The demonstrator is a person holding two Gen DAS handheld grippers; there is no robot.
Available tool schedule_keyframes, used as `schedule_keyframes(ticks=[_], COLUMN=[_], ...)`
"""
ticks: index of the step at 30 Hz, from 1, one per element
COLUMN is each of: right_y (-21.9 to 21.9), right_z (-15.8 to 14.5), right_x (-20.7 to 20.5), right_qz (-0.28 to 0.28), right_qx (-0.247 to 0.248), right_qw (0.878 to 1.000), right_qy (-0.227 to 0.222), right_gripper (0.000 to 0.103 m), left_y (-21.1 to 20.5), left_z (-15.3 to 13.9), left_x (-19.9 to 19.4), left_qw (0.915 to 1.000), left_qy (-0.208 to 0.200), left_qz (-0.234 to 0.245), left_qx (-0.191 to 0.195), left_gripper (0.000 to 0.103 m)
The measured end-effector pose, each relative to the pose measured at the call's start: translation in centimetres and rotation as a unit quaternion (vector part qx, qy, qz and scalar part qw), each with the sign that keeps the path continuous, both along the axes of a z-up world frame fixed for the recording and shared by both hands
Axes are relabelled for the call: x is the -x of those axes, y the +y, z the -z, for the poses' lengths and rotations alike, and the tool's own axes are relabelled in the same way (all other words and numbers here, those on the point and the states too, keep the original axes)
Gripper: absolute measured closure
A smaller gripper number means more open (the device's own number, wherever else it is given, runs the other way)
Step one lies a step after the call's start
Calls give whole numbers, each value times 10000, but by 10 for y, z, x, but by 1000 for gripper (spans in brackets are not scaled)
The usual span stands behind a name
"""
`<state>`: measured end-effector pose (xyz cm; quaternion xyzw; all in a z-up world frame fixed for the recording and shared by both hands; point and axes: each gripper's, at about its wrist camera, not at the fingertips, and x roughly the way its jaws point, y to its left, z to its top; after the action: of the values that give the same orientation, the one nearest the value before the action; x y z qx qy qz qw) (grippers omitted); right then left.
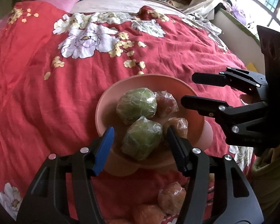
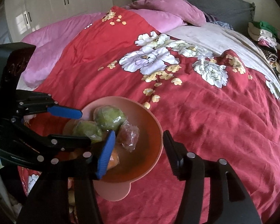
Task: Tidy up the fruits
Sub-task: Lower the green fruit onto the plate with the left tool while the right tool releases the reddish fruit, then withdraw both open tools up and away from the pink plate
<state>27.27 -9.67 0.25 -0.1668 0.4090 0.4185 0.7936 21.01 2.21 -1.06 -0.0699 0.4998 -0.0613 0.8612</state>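
Two pink pillows (image 2: 46, 56) w/ red floral quilt (image 2: 205, 121), wardrobe (image 2: 61, 1) behind.

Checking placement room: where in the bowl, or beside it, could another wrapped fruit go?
The bowl is bare on its half nearest the right gripper; the wrapped fruits crowd the opposite side. The quilt beyond its rim lies open.

Glossy film-wrapped fruits (image 1: 136, 105), matt bowl (image 1: 102, 100)
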Motion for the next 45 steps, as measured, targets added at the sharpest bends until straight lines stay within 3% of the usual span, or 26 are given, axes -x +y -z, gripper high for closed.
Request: schedule_keyframes(ticks=[32,45], right_y=[-14,-23], right_z=[-31,-45], right_x=[10,19], right_qz=[157,161], right_qx=[-415,-594], right_qw=[9987,9973], right_qy=[-265,-402], right_gripper=[28,20], left_y=[3,8], left_z=[-42,-53], left_x=[31,44], left_qw=[9982,9963], left_qy=[-481,-614], left_qz=[-326,-558], left_qx=[-151,-226], left_gripper=[28,12])
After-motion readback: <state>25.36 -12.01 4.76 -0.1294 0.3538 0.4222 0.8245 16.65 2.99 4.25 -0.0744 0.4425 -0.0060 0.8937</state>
